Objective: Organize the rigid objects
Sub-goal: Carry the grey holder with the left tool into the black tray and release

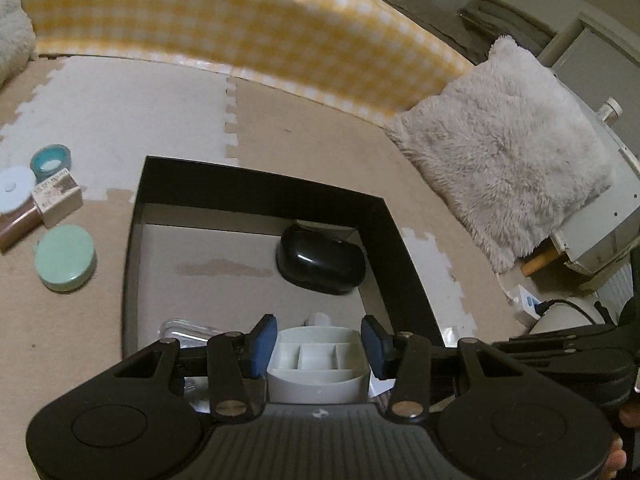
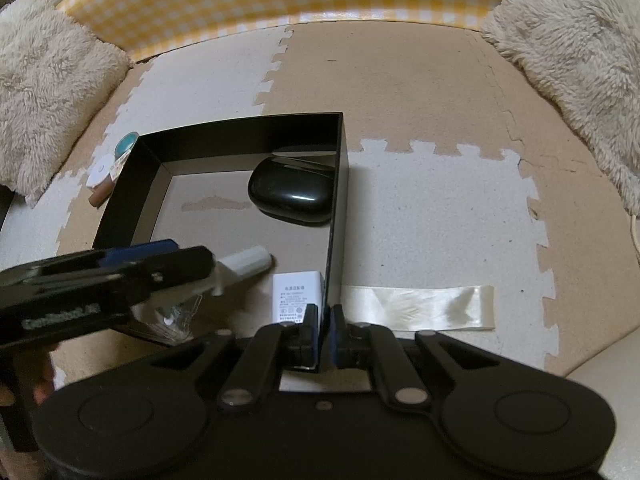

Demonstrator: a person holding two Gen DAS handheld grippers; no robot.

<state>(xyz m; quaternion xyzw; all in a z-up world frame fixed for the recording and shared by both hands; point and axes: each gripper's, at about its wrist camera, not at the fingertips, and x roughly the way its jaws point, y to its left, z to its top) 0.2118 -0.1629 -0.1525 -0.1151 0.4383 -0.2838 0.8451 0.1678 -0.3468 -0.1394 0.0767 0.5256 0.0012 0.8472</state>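
Note:
A black open box [image 1: 260, 172] [image 2: 240, 124] sits on the foam mat. Inside it lie a glossy black oval case [image 1: 320, 260] [image 2: 290, 196], a white power adapter [image 2: 298, 296] and a clear plastic piece [image 2: 176, 320]. My left gripper [image 1: 320, 340] [image 2: 192, 268] is over the box's near end. Its blue pads [image 1: 264, 344] press on a white divided container [image 1: 320, 364]. My right gripper [image 2: 324, 316] is shut on the box's right wall near the front corner. Left of the box lie a green round tin [image 1: 64, 258], a teal tape roll [image 1: 50, 162], a white disc [image 1: 14, 190] and a small carton [image 1: 58, 196].
Fluffy cushions [image 1: 508, 168] [image 2: 52, 92] flank the mat, with yellow checked cloth [image 1: 224, 20] behind. A cream ribbon strip [image 2: 416, 308] lies right of the box. A white plug block with a black cable [image 1: 528, 304] is on the floor at the right.

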